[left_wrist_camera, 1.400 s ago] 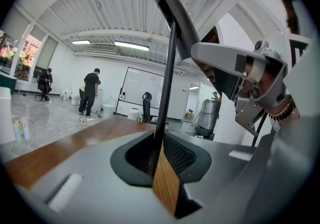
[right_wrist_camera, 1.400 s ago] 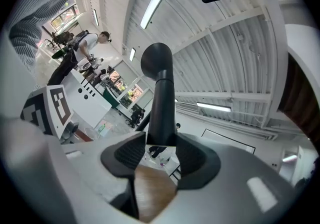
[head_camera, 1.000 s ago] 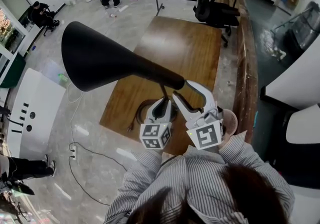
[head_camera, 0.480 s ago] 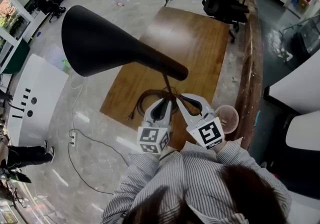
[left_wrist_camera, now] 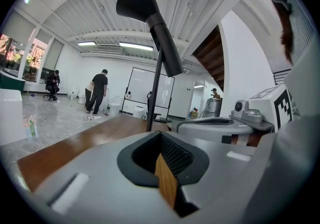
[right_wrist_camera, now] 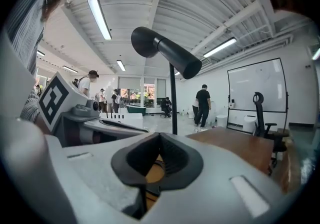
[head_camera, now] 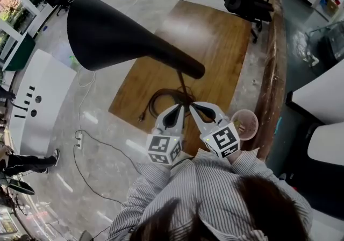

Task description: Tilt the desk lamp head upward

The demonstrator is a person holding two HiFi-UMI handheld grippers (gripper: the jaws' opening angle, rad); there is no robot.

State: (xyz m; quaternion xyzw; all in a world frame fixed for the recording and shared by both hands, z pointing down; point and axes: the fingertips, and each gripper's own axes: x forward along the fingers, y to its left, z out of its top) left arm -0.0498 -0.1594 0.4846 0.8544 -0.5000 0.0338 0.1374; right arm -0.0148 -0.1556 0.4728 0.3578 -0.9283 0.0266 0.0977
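1. Desk lamp head [head_camera: 113,33]: black, slanted, on a thin stem above the wooden table [head_camera: 215,41], apart from both grippers
2. Left gripper [head_camera: 176,110]: jaws together, nothing between them
3. Right gripper [head_camera: 194,107]: jaws together, empty, just beside the left

A brown rectangular wooden table [head_camera: 215,35] is stretching away beyond the fingers [head_camera: 207,113], with a black wheeled office chair [head_camera: 244,0] standing at its far end. A pink round mesh basket [head_camera: 244,124] is sitting just right of them.

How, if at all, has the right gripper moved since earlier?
Yes. The right gripper drew back from the lamp head, toward the person; its jaws are shut.
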